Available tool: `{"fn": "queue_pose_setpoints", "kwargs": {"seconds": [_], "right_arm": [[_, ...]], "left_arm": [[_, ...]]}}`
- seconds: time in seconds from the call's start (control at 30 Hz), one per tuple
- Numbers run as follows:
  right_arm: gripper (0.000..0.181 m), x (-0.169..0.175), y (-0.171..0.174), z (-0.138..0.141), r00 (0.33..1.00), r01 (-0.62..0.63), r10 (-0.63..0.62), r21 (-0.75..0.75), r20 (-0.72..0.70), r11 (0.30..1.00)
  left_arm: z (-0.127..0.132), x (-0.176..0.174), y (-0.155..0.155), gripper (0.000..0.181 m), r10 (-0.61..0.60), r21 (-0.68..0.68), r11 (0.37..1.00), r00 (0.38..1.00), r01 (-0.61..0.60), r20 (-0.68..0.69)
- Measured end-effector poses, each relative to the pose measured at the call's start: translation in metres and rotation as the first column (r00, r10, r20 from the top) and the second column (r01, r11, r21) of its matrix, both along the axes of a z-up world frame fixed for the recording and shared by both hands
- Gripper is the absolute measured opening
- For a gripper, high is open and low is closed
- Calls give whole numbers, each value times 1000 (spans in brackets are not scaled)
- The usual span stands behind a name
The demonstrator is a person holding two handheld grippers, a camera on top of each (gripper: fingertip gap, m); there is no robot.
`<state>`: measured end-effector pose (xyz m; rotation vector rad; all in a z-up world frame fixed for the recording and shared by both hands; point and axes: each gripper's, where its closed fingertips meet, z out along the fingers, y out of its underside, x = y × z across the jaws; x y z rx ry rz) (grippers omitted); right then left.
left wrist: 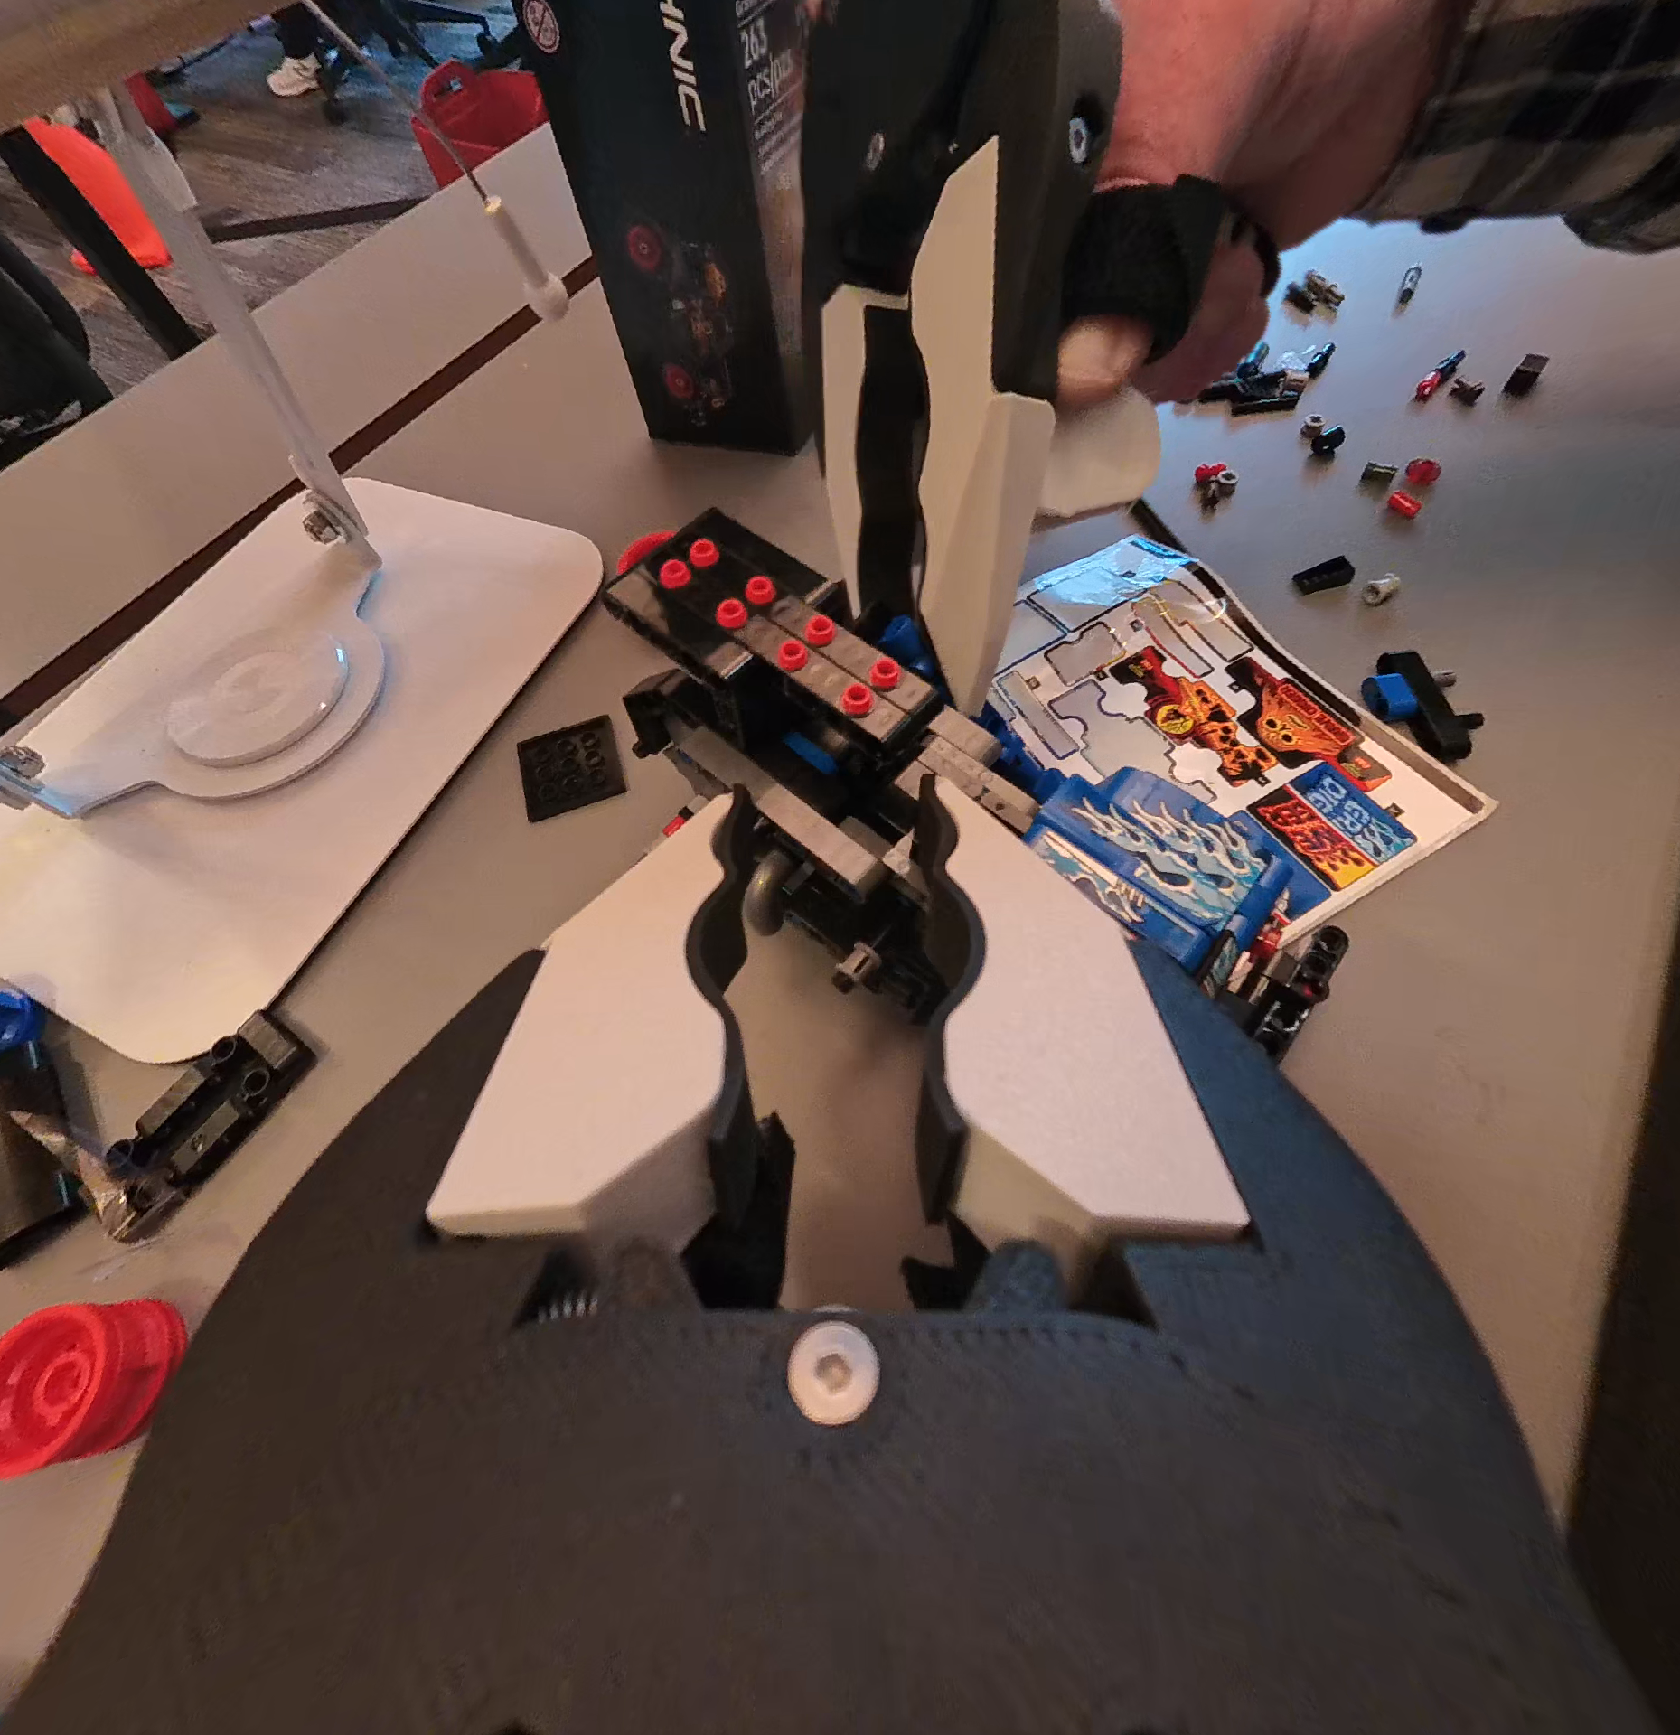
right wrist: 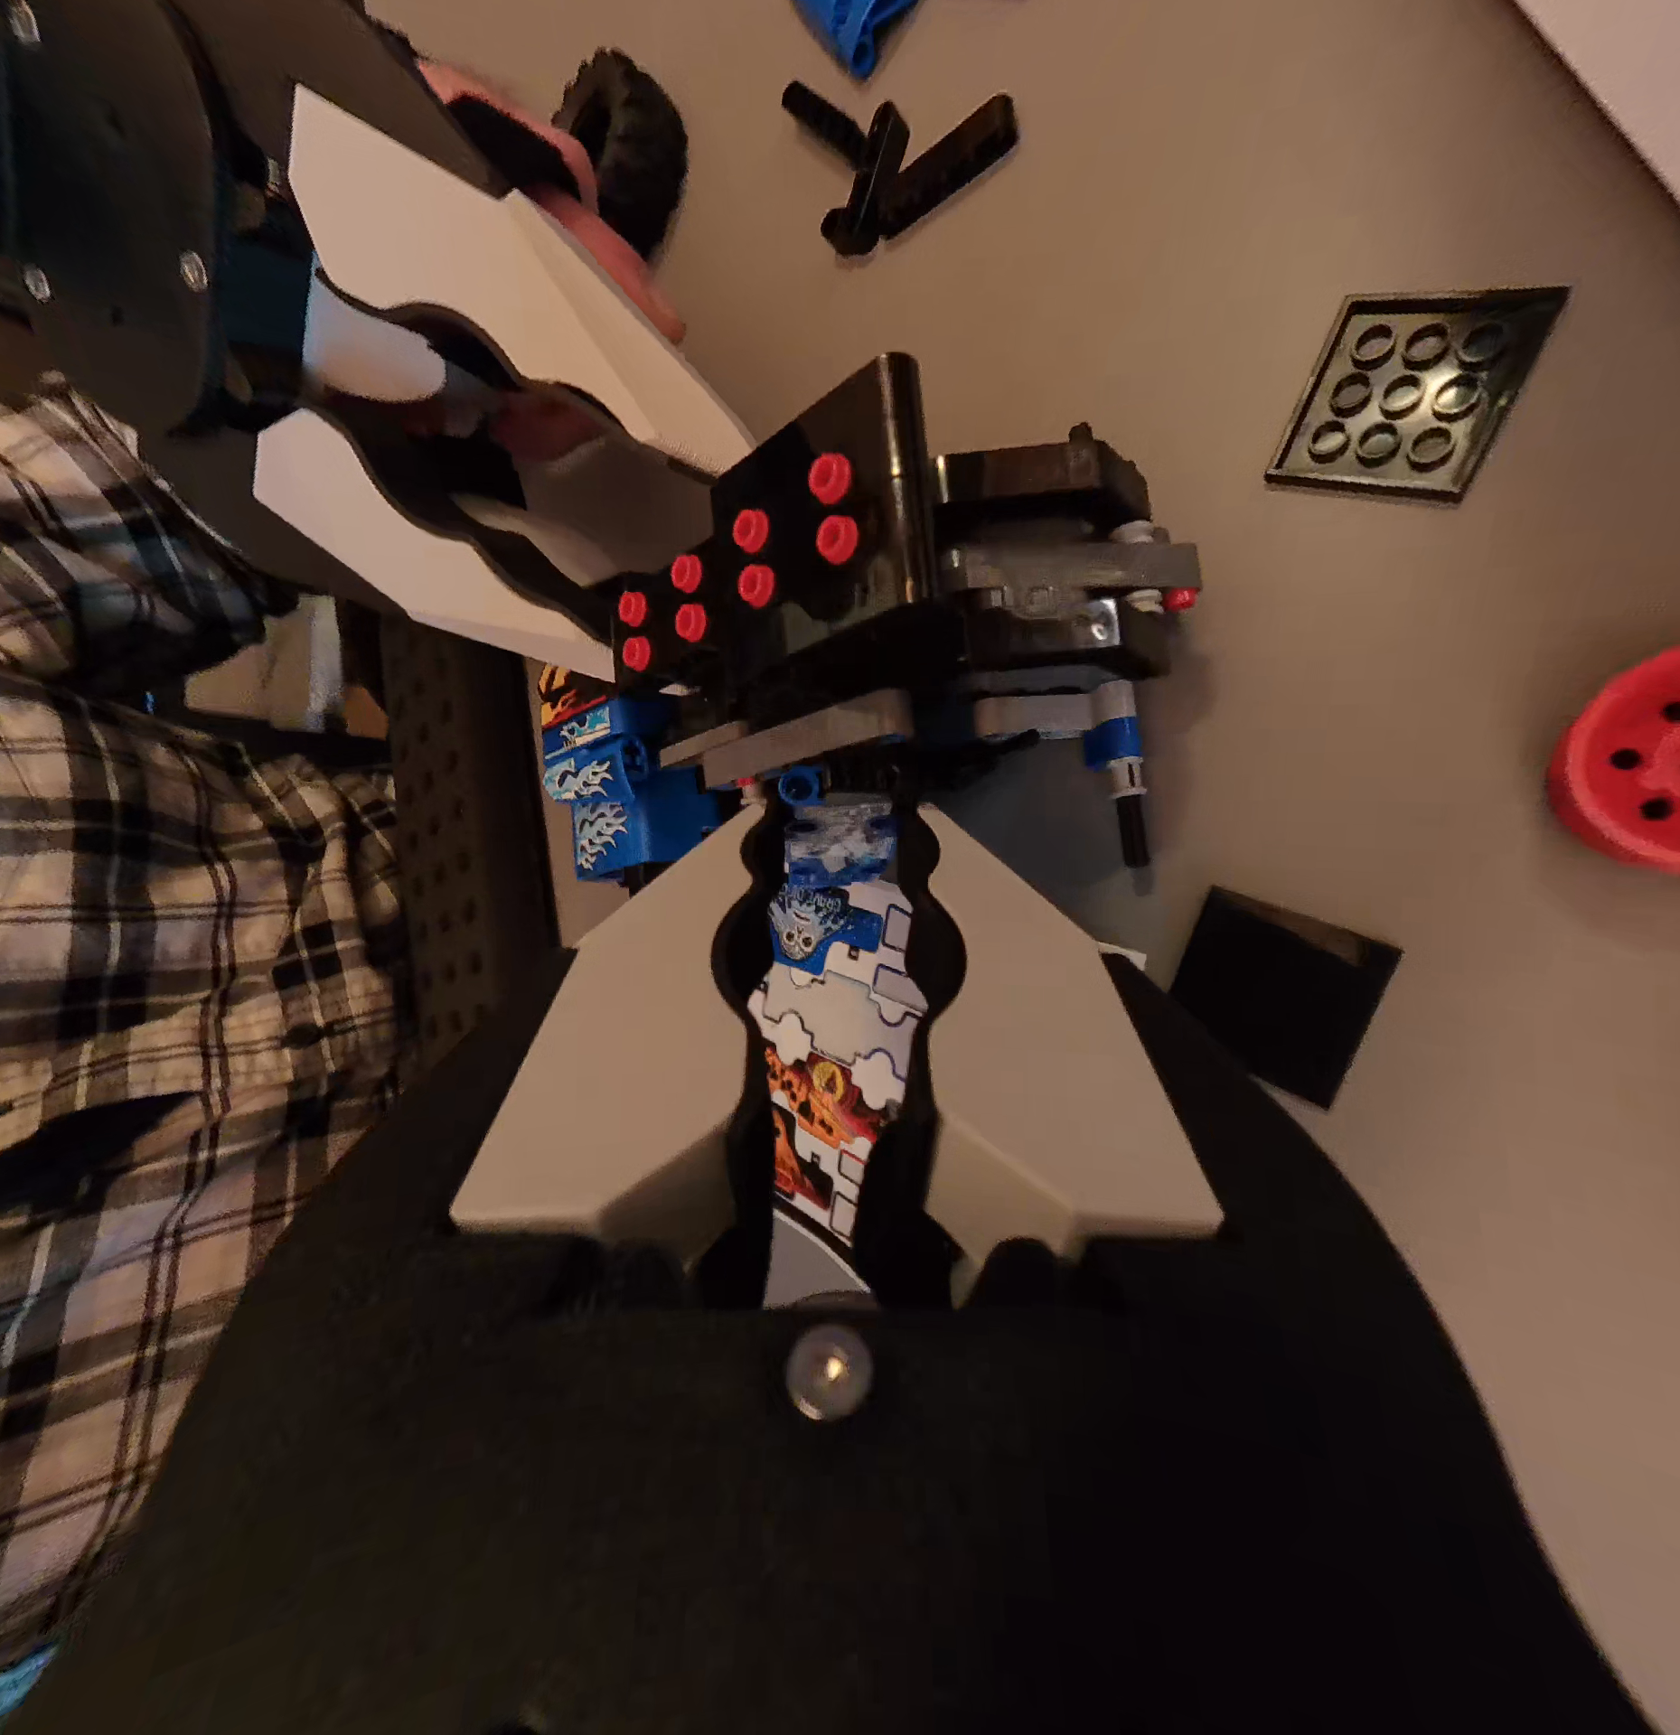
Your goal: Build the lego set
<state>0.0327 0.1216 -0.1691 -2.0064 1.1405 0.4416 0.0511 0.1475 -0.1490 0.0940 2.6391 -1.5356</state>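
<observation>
Grey and matt, the surface (left wrist: 460, 394) is carrying everything, with a white flat lamp base (left wrist: 282, 713) lying at its left side and a tall black cardboard set box (left wrist: 695, 235) standing at the back, its top cut off by the frame edge. Just right of centre, a printed sticker sheet (left wrist: 1286, 742) is lying flat, partly covered by blue pieces.

Sitting in the middle is the half-built black, grey and blue brick model with red studs on top (left wrist: 798, 695). The left gripper (left wrist: 831, 826) is reaching in from the near side, its white jaws standing on either side of the model's grey near end and seeming to clamp it, though the exact contact is hidden behind the pads. The right gripper (left wrist: 920, 676) is coming down from above, held by a hand (left wrist: 1193, 282) in a black fingerless glove and plaid sleeve; its jaws are standing only narrowly apart at the model's blue far edge, and whether they are pinching anything there I cannot tell.

A red plastic wheel hub (left wrist: 66, 1380) is lying at the lower left, cropped by the frame. A black square studded plate (left wrist: 571, 765) is resting just beside the model. Small black, red and blue pins (left wrist: 1324, 413) are lying scattered at the far right, too small to sort.
</observation>
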Motion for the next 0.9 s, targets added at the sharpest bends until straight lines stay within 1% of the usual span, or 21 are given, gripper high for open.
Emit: {"fn": "queue_pose_setpoints", "kwargs": {"seconds": [0.17, 0.23, 0.33, 0.43, 0.47, 0.53, 0.6, 0.7, 0.83, 0.9], "right_arm": [[21, 4, 2, 0, 994, 92, -92, 9, 59, 996], [22, 4, 2, 0, 990, 111, -110, -5, 91, 994], [23, 4, 2, 0, 984, 139, -142, 30, 107, 990], [27, -1, 1, 0, 979, 118, -125, 54, 163, 992], [29, -4, 0, -1, 980, 109, -120, 80, 156, 991], [31, -8, -6, -6, 980, 136, -150, 105, 131, 985], [28, -13, -3, -7, 979, 142, -160, 141, 126, 980], [24, -14, 1, -13, 979, 142, -157, 118, 132, 983], [23, -15, 2, -11, 978, 171, -186, 144, 99, 975], [22, -17, 2, -11, 980, 165, -179, 156, 81, 974]], "left_arm": [[0, 0, 0, 33, 4, -6, 1000, 1000, -4, -7], [0, 1, 1, 33, 5, -1, 1000, 1000, -5, 0], [0, 1, 1, 33, 2, -5, 1000, 1000, -2, -20], [1, 0, 1, 31, 2, -12, 1000, 1000, -2, -7], [1, 0, 1, 31, 3, -10, 1000, 1000, -3, 0], [1, 0, 1, 31, 3, -14, 1000, 1000, -4, -16], [1, -1, -1, 31, -3, -15, 1000, 1000, 3, -21], [1, -2, -2, 32, -1, -17, 1000, 1000, 1, -16], [1, -4, -2, 32, 2, -20, 1000, 1000, -2, -10], [1, -5, -2, 31, -1, -21, 1000, 1000, 1, -5]]}}
